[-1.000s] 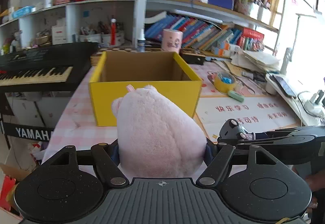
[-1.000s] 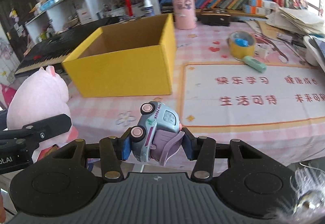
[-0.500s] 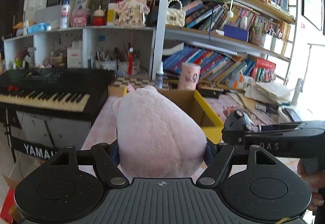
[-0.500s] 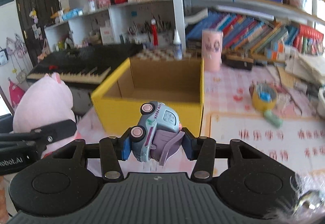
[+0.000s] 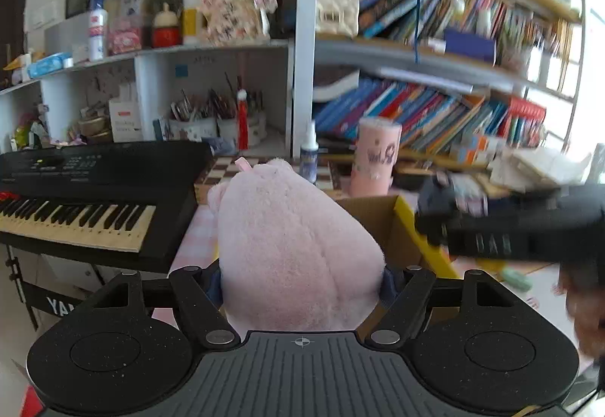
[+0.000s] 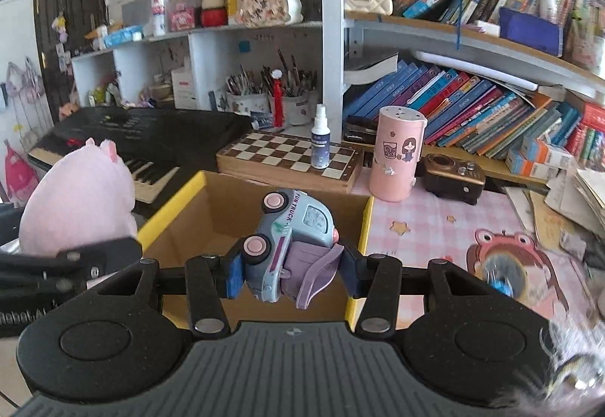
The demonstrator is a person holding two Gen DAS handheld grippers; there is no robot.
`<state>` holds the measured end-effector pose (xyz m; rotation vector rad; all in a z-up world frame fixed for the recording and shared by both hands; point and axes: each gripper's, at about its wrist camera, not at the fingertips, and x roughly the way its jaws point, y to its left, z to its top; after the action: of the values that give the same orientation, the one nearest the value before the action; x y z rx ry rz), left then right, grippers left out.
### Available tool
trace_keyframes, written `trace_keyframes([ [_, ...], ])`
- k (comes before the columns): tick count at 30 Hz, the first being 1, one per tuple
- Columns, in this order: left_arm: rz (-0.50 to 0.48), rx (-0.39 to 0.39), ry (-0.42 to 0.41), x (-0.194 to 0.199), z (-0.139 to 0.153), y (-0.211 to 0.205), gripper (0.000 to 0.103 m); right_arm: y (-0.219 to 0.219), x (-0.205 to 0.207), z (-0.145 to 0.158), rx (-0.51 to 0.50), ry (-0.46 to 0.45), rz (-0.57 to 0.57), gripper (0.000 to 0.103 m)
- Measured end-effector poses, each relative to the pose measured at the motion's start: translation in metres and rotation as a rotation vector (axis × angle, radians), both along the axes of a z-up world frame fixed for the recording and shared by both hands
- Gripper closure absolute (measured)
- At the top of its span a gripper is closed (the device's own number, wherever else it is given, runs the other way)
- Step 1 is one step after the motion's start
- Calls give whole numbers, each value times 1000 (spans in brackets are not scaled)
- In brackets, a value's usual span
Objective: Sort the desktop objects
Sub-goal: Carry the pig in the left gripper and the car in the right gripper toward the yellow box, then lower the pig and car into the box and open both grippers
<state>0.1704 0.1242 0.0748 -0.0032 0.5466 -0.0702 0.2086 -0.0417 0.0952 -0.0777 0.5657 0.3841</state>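
1. The left gripper [image 5: 300, 275] has its two fingers clamped on a soft pink plush toy with a small ear [image 5: 291, 250], squeezing its lower sides.
2. The plush toy is held in the air at the near left edge of the open yellow cardboard box with a brown inside [image 6: 211, 212]; in the right wrist view it [image 6: 77, 205] sits just left of the box's left wall.
3. The right gripper [image 6: 289, 275] has its fingers pressed against a small pale-blue plastic toy truck with pink wheels and a purple flap [image 6: 291, 243].
4. The truck is tilted on its side and hangs above the box's open top.
5. Behind the box lie a wooden chessboard [image 6: 291, 159] carrying a white spray bottle [image 6: 319, 137], and a pink cylindrical canister [image 6: 395, 154] on the pink checked tablecloth [image 6: 435, 224].
6. A black electronic keyboard [image 5: 87, 197] stands to the left.
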Motion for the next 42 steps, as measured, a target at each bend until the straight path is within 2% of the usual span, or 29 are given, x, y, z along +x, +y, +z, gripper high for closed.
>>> trace_keyframes([
  [6, 1, 56, 92, 38, -23, -14, 29, 6, 65, -4, -53, 29, 56, 57],
  [10, -3, 82, 147, 58, -33, -18, 29, 19, 85, -11, -105, 36, 143, 57],
  [18, -32, 123, 288, 87, -53, -25, 29, 54, 125, -40, -280, 94, 336, 57],
  [24, -39, 73, 419, 105, -67, -22, 29, 83, 145, -64, -455, 158, 523, 57],
  [29, -40, 71, 466, 111, -75, -23, 29, 100, 156, -82, -576, 210, 632, 57],
  [33, -42, 59, 485, 112, -77, -24, 28, 105, 162, -97, -653, 246, 674, 57],
  [36, -38, 71, 481, 109, -78, -24, 27, 106, 165, -103, -681, 267, 683, 57],
  [42, -44, 82, 492, 105, -84, -27, 25, 106, 166, -111, -674, 316, 683, 57],
])
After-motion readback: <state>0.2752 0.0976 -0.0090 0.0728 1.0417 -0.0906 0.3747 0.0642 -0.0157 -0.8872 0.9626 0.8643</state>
